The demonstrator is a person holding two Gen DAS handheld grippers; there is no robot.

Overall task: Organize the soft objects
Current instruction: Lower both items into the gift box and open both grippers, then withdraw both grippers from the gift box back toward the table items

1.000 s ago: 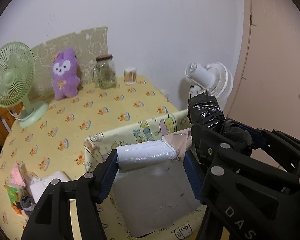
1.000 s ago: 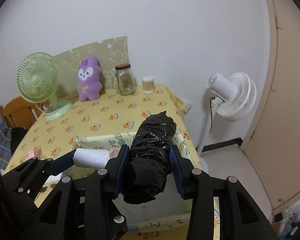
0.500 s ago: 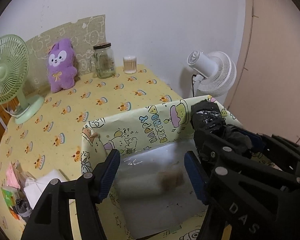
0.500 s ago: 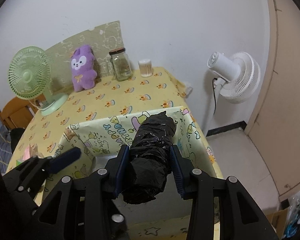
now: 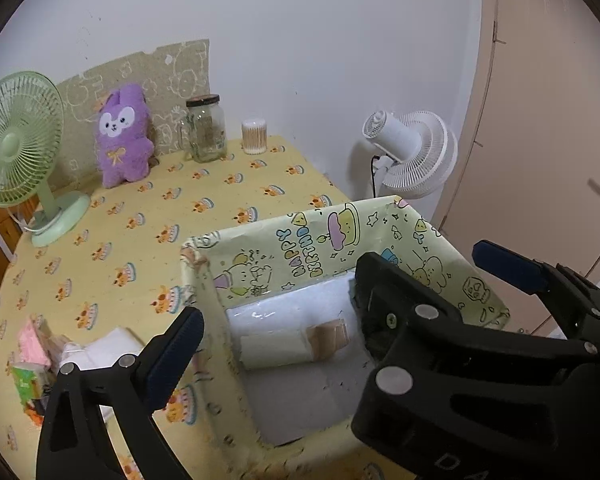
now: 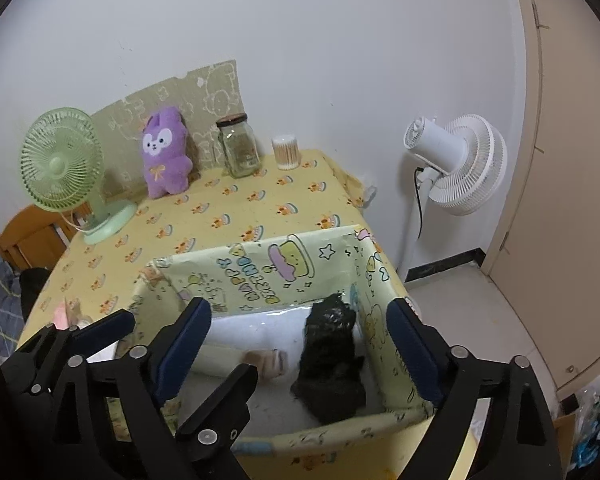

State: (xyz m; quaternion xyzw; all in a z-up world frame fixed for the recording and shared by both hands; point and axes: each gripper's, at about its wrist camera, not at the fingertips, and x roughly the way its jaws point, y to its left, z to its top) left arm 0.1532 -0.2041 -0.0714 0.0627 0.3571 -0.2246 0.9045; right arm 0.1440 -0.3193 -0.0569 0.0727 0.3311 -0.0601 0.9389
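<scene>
A yellow patterned storage box (image 5: 316, 236) (image 6: 260, 264) stands on the table's near right corner. A white roll with a tan end (image 5: 276, 346) (image 6: 260, 360) lies on its floor. A black plastic roll (image 6: 332, 360) lies beside it on the right. My left gripper (image 5: 348, 300) is open above the box, with the right gripper's body in front of it. My right gripper (image 6: 300, 340) is open and empty above the black roll. A purple plush rabbit (image 5: 122, 136) (image 6: 166, 152) sits at the table's back.
A green desk fan (image 5: 16, 140), a glass jar (image 5: 206, 128) and a cotton swab tub (image 5: 254, 136) stand along the back. White tissues and small packets (image 5: 60, 356) lie left of the box. A white floor fan (image 6: 456, 164) stands past the table's right edge.
Both grippers opened. The white roll dropped from my left gripper and then the black roll dropped from my right gripper, both into the box.
</scene>
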